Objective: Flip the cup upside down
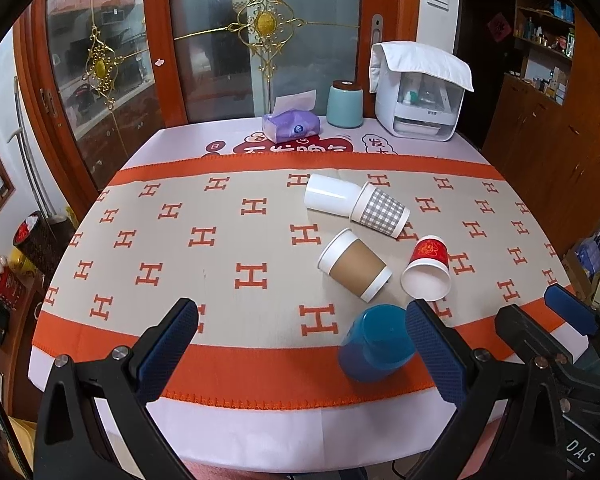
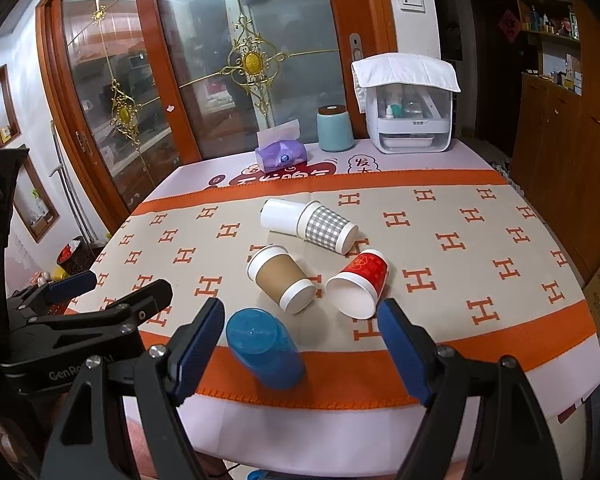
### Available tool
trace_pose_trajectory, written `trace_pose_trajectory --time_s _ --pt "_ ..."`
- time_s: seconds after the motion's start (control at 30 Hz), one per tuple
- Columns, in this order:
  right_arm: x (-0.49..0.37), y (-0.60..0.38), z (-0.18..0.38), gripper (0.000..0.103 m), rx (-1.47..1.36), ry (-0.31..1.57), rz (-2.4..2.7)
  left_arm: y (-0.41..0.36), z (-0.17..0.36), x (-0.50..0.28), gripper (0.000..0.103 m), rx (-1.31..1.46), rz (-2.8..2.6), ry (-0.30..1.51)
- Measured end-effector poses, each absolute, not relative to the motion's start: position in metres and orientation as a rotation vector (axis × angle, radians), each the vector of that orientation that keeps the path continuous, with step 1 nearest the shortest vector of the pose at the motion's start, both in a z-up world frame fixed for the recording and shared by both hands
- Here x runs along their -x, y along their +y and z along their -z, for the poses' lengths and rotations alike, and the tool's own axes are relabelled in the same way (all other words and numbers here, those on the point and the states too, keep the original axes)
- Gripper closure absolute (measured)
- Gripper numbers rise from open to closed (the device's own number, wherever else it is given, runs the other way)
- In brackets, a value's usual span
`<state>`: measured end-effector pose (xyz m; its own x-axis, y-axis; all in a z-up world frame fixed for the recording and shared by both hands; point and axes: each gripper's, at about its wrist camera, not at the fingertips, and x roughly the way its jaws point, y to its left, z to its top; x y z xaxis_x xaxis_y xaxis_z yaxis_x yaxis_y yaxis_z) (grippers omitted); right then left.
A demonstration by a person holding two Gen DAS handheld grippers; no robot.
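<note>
Both claws hang released above the near edge of the desk, holding nothing: the left claw [image 1: 302,328] has its pads spread wide, and the right claw [image 2: 300,322] is just as open. The left claw's right finger [image 1: 434,348] sits just beside the blue plastic cup [image 1: 374,342], and in the right wrist view that same cup lies just inside the right claw's left finger [image 2: 202,336].

The blue plastic cup lies on its side on the orange border of the H-patterned cloth [image 1: 220,240], its closed base turned toward the cameras. Just beyond it lie a brown-sleeved paper cup [image 1: 354,266] and a red paper cup [image 1: 428,268], both on their sides, the red one's mouth facing the near edge. Farther back a grey checked paper cup [image 1: 380,210] touches a plain white cup [image 1: 330,194], and it looks partly slid into the white one, though I cannot be sure.

At the desk's far edge stand a purple tissue pack [image 1: 290,124], a teal canister [image 1: 344,104] and a white cabinet-like box with a cloth over it [image 1: 420,92].

As I judge it, nothing is done yet: no cup stands mouth-down. All five are toppled, so every step, from grasping to turning to setting a cup on its rim, remains, and the blue one looks the likeliest first pick.
</note>
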<state>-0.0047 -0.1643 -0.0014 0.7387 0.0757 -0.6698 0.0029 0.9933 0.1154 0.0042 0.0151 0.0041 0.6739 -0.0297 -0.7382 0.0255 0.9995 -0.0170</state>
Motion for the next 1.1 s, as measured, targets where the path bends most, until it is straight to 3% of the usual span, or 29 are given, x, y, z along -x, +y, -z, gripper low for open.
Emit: trace_pose_trajectory --time_s 1.1 --pt "0.007 -0.155 0.004 0.024 -0.113 0.743 -0.056 0.019 0.000 -0.006 0.001 0.016 0.027 0.855"
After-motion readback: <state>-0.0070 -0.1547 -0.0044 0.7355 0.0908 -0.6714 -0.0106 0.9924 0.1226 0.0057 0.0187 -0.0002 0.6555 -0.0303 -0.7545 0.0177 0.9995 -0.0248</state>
